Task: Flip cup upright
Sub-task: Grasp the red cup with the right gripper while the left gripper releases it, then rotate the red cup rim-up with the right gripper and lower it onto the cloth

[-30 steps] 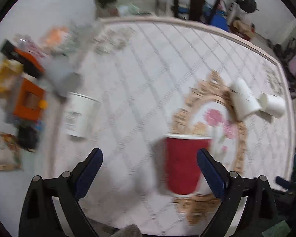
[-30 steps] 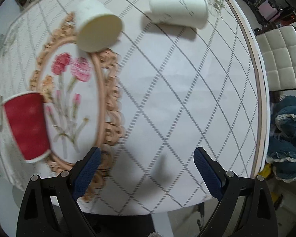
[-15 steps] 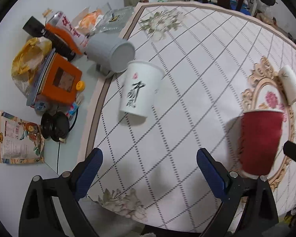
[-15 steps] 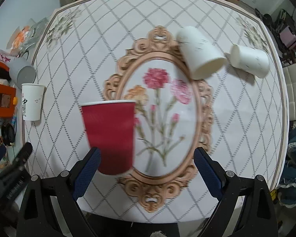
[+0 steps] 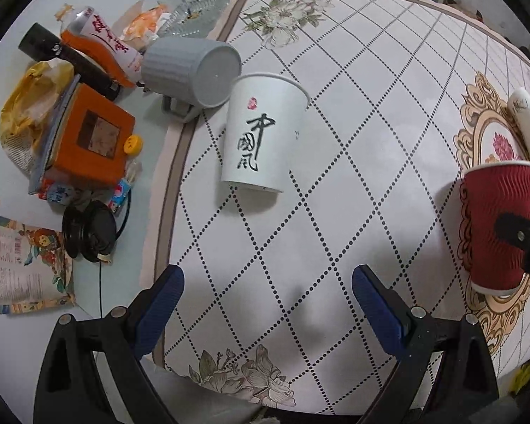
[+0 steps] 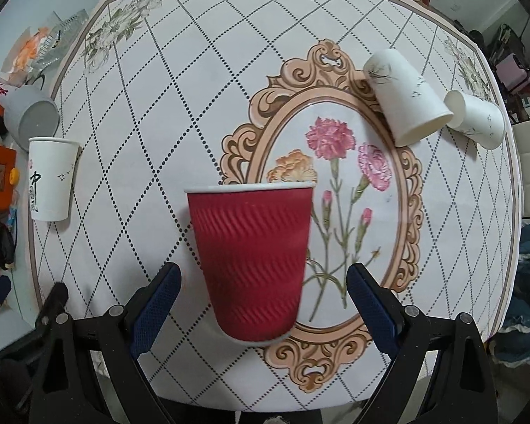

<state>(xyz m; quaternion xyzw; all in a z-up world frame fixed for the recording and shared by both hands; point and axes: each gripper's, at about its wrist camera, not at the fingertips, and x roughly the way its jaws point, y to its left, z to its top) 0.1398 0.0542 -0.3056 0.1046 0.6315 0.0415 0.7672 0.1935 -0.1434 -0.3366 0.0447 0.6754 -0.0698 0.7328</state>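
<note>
Shifted since earlier: red ribbed paper cup now centred between right gripper fingers. Standing upright on floral tablecloth. Jaws wide apart, gripping nothing. Light, crushable; grip mid-wall, gently. Left gripper spread, empty.

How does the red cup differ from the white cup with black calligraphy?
The red cup has a ribbed, wavy wall; the white calligraphy cup is smooth with black characters and a small red stamp. The red cup sits between the open fingers of the right gripper; the white cup lies well ahead of the open left gripper, beside a tipped grey mug. Both are tapered paper cups, gripped by neither.
</note>
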